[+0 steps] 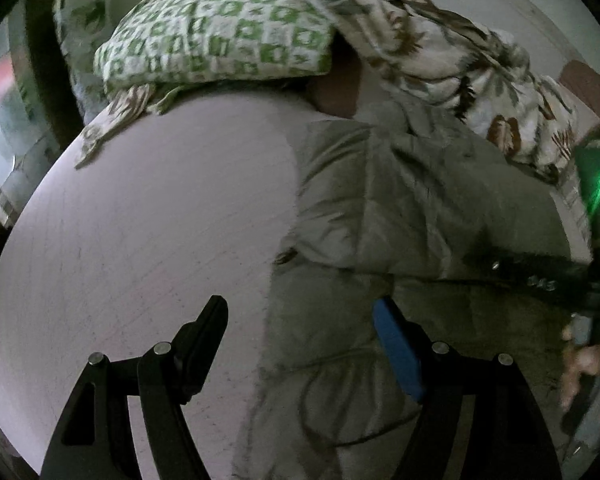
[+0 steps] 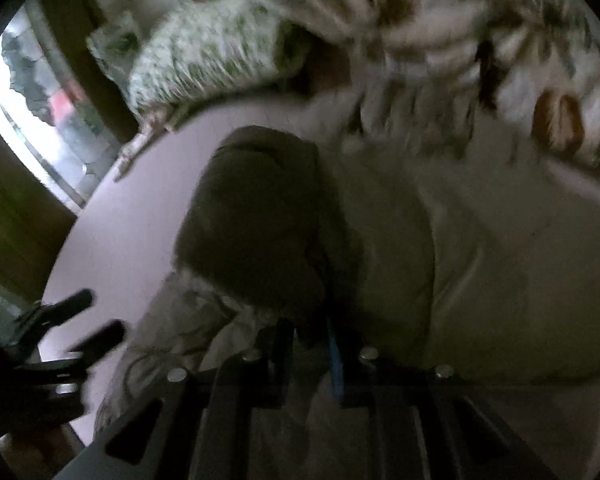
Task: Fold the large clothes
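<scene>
On a pale pink bed sheet, the left gripper hovers with its jaws spread wide and nothing between them: the black left finger stands over bare sheet, while the blue-padded finger stands over the near edge of a grey-green padded jacket. The jacket lies partly folded across the right half of the bed, its cuffed sleeve trailing toward the camera. Behind it, a green-and-white patterned pillow sits at the head of the bed, with a brown floral blanket bunched to its right, and a bright window at the far left. At the right edge of the left wrist view, the person's right hand holds the other tool. In the blurred right wrist view, the right gripper is clamped on a dark fold of the jacket, fingers nearly together, with the left gripper visible low on the left.
</scene>
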`<state>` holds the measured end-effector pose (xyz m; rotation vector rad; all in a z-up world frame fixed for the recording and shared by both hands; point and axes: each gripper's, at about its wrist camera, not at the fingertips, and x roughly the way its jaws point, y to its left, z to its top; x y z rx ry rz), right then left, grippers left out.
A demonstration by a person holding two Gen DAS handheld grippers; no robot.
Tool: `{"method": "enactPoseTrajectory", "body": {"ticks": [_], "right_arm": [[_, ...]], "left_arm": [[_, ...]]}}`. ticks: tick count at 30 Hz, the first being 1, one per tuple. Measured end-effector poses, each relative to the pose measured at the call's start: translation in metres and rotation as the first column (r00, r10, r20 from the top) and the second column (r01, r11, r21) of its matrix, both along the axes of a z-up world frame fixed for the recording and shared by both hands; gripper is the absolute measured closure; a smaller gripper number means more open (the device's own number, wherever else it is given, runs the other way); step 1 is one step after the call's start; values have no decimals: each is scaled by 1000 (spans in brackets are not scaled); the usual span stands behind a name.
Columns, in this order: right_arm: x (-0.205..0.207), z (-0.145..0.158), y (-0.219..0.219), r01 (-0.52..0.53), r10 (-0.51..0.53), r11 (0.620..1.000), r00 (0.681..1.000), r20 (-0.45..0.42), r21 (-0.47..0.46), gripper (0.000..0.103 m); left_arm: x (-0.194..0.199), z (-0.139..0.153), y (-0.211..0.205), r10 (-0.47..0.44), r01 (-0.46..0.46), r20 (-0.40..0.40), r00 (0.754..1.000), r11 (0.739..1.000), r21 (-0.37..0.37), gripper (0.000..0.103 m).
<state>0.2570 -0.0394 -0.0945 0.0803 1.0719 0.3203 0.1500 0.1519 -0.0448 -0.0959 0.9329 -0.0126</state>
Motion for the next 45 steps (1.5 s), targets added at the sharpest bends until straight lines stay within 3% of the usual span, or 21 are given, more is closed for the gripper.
{"method": "enactPoseTrajectory", "body": {"ticks": [4, 5, 7, 8, 9, 13, 16, 20, 24, 28, 29, 30, 31, 33, 40, 45], "right_arm": [[-1, -9, -5, 29, -29, 999, 1000, -5, 37, 81], [-3, -6, -6, 22, -21, 999, 1000, -4, 36, 76], [-11, 1, -10, 11, -11, 999, 1000, -10, 49, 46], [-15, 7, -11, -1, 1, 997, 1000, -4, 73, 16], [-21, 15, -13, -7, 6, 997, 1000, 15, 79, 8], [-41, 39, -28, -29, 25, 997, 998, 52, 72, 8], [-53, 53, -57, 12, -18, 996, 998, 62, 85, 8], [-52, 58, -116, 149, -153, 987, 986, 64, 55, 8], [-47, 52, -182, 299, -300, 954, 952, 61, 21, 8], [-37, 41, -219, 370, -370, 929, 928, 45, 20, 8], [-33, 36, -227, 388, -389, 921, 920, 40, 24, 8], [-28, 32, -233, 405, -405, 914, 914, 33, 27, 8], [-24, 28, -238, 416, -417, 909, 909, 28, 28, 8], [-15, 16, -246, 433, -433, 901, 901, 15, 22, 8], [-10, 15, -242, 412, -413, 910, 910, 24, 34, 8], [-18, 31, -224, 354, -356, 934, 933, 51, 51, 8]], "left_arm": [[2, -1, 9, 19, -19, 9, 1000, 1000, 1, 27], [3, -1, 10, 21, -20, 7, 1000, 1000, -3, 27], [6, -1, 10, 27, -27, 2, 1000, 999, -28, 27], [8, -1, 9, 29, -29, 0, 1000, 999, -42, 27], [9, -1, 9, 30, -30, -1, 1000, 998, -50, 27], [15, 0, -1, 21, -23, -16, 1000, 996, -85, 27], [26, 0, -15, -4, 1, -32, 999, 996, -91, 27], [45, -3, -42, -42, 37, -53, 998, 995, -96, 27], [65, -10, -68, -71, 65, -54, 996, 992, -105, 27], [90, -28, -93, -97, 88, -90, 991, 992, -94, 28], [94, -32, -97, -102, 93, -92, 990, 991, -101, 38], [96, -34, -100, -111, 101, -90, 990, 989, -106, 63], [97, -35, -104, -110, 102, -86, 990, 991, -86, 64], [97, -31, -106, -127, 123, -51, 991, 990, -71, 86], [81, 14, -73, -203, 205, 25, 979, 974, -92, 89], [85, 7, -55, -237, 232, -43, 971, 969, -85, 88]]}}
